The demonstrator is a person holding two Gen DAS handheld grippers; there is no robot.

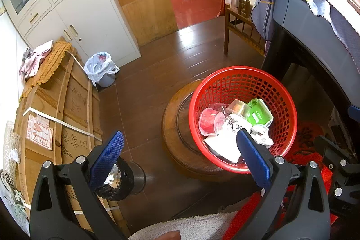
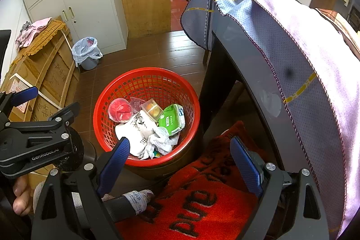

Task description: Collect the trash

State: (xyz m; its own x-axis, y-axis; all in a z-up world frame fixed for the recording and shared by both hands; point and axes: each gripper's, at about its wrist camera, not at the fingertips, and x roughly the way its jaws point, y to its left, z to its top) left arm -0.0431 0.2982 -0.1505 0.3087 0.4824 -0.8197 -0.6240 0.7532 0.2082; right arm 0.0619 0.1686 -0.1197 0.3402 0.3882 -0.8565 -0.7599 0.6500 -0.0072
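Red lattice basket (image 2: 144, 78), green packet (image 2: 172, 119), blue-padded jaws

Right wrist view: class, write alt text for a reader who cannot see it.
A red mesh basket on the floor holds trash: a green tissue pack, red plastic cups, crumpled white paper. The open right claw hovers empty above a red mat.

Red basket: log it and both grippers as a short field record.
container: red basket, mesh plastic, upright on a round wooden stand
contents: red cup, clear tub, green packet, white paper, crumpled wrapper
left gripper: open, empty, above the basket's near rim
right gripper: open, empty, over the red mat
elsewhere: foil wad on a dark object on the floor
other bin: bagged bin by the cabinet
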